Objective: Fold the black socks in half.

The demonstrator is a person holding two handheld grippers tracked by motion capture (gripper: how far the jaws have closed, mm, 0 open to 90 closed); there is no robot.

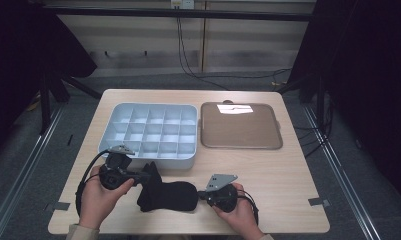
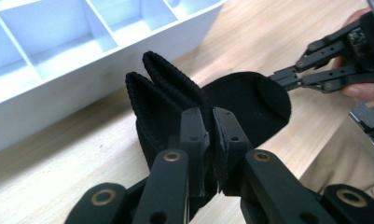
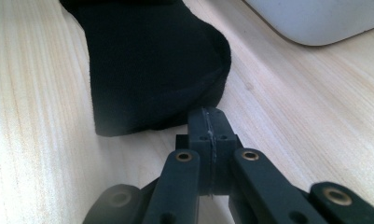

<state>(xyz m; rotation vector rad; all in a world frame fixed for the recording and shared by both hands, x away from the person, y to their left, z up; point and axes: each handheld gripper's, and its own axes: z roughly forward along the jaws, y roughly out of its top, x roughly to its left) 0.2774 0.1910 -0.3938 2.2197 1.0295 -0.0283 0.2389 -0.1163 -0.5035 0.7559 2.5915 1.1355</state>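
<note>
Left gripper (image 2: 211, 140) is clamped on the cuff end of the black sock (image 2: 208, 107), ribbed folds bunched up just beyond its jaws. Risk here: it pinches only a thin edge, so a tug could slip the fabric free or unfold the pair. Right gripper (image 3: 208, 128) is closed on nothing as far as I can tell, its tips at the sock's toe edge — hard to say if they touch. The sock lies on the surface (image 1: 268, 170) between both grippers, just in front of the white compartment box (image 1: 153, 132).
</note>
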